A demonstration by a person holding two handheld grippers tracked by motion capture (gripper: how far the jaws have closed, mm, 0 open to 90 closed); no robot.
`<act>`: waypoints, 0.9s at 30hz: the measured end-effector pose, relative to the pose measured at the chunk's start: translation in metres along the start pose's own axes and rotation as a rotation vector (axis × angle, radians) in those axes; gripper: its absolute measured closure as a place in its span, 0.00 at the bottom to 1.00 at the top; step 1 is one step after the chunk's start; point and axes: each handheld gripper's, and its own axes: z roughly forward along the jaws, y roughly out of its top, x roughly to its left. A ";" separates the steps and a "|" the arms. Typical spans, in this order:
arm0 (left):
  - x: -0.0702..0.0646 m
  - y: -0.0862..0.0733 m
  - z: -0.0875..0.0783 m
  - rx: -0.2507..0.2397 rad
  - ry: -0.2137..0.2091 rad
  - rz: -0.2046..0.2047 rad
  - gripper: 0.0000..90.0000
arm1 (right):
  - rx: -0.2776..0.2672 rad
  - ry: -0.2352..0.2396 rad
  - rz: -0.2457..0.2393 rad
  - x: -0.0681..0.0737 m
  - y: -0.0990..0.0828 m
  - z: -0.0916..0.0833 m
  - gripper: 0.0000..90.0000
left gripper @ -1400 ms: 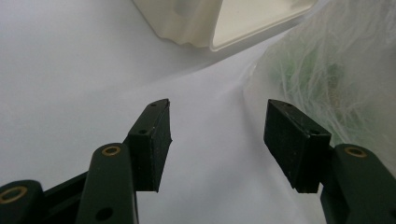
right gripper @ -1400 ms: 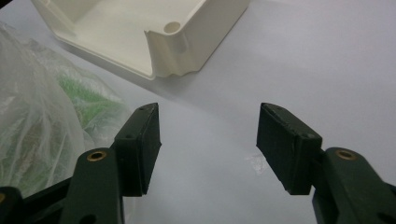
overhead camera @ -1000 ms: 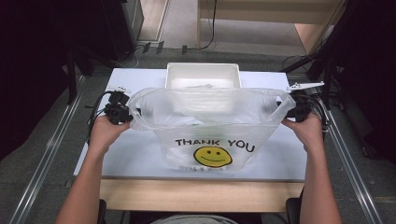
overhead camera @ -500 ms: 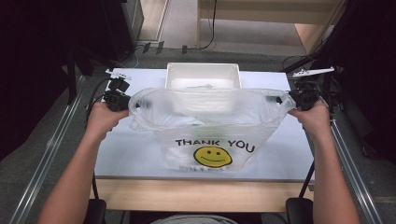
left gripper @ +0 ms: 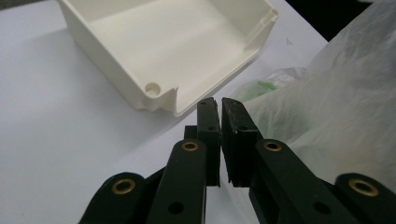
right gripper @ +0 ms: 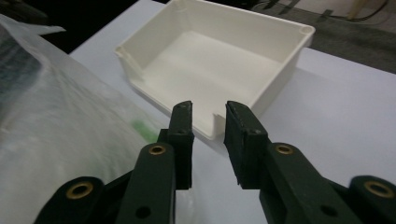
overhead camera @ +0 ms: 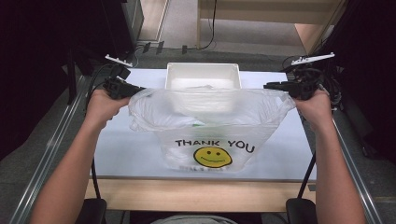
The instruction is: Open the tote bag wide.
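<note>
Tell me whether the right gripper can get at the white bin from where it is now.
Probably yes: the right gripper points at the white bin with bare table between, and the plastic bag lies off to one side.

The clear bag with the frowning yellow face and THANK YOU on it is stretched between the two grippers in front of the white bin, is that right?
Not quite: the yellow face on the bag is smiling, not frowning, as the high view shows. The rest stands: it reads THANK YOU and is stretched between the left gripper and the right gripper, in front of the white bin.
</note>
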 end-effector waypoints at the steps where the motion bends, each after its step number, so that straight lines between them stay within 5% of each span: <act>1: -0.004 0.006 -0.003 0.002 0.013 0.020 0.96 | 0.009 -0.017 -0.024 0.005 0.006 -0.002 0.86; 6: -0.014 0.022 -0.008 -0.006 -0.004 0.038 0.97 | 0.015 -0.036 -0.041 0.015 0.023 -0.008 0.97; 16: -0.041 0.046 -0.014 -0.022 -0.025 0.084 0.98 | -0.006 -0.056 -0.094 0.051 0.059 -0.013 1.00; 27: -0.077 0.060 -0.011 -0.026 -0.066 0.131 0.98 | 0.009 -0.024 -0.152 0.092 0.071 -0.012 1.00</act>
